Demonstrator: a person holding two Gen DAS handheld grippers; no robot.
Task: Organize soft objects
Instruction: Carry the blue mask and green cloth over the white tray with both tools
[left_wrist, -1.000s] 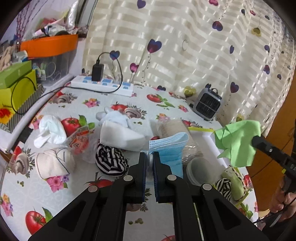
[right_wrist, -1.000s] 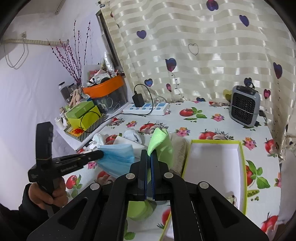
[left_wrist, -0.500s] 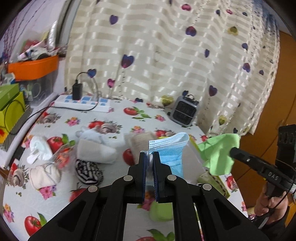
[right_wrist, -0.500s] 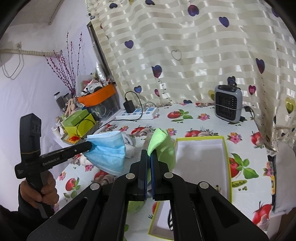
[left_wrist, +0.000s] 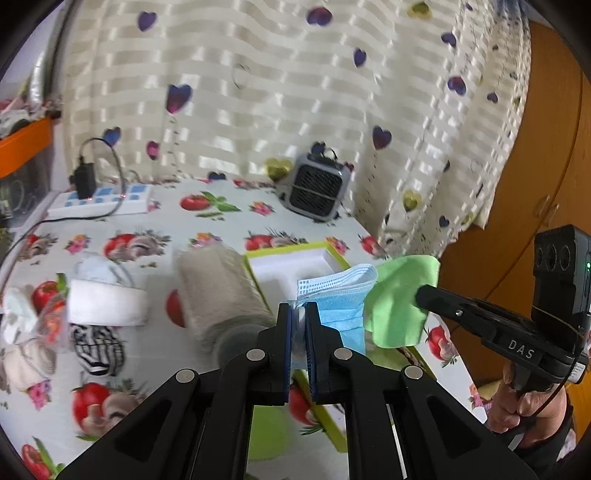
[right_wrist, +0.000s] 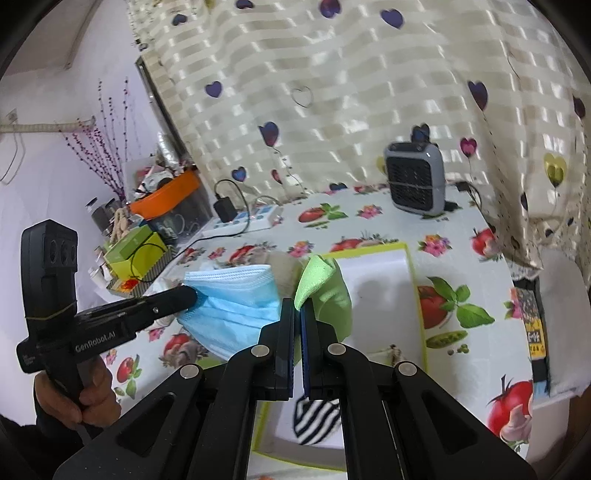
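Observation:
My left gripper (left_wrist: 298, 314) is shut on a blue face mask (left_wrist: 340, 299) and holds it in the air over the near end of a white box with a lime-green rim (left_wrist: 258, 254). My right gripper (right_wrist: 297, 310) is shut on a green cloth (right_wrist: 325, 291) and holds it just right of the mask, above the same box (right_wrist: 406, 266). The mask also shows in the right wrist view (right_wrist: 236, 299), and the cloth in the left wrist view (left_wrist: 399, 299). A striped black-and-white sock (right_wrist: 314, 421) lies inside the box.
On the tomato-print tablecloth left of the box lie a beige fuzzy roll (left_wrist: 218, 291), a white folded cloth (left_wrist: 107, 306), a striped sock (left_wrist: 96, 347) and other small soft items. A grey heater (left_wrist: 314, 192) and a power strip (left_wrist: 99, 199) stand at the back.
Both grippers have swung right and come together over the box, each keeping its hold. The mask and the green cloth now hang side by side.

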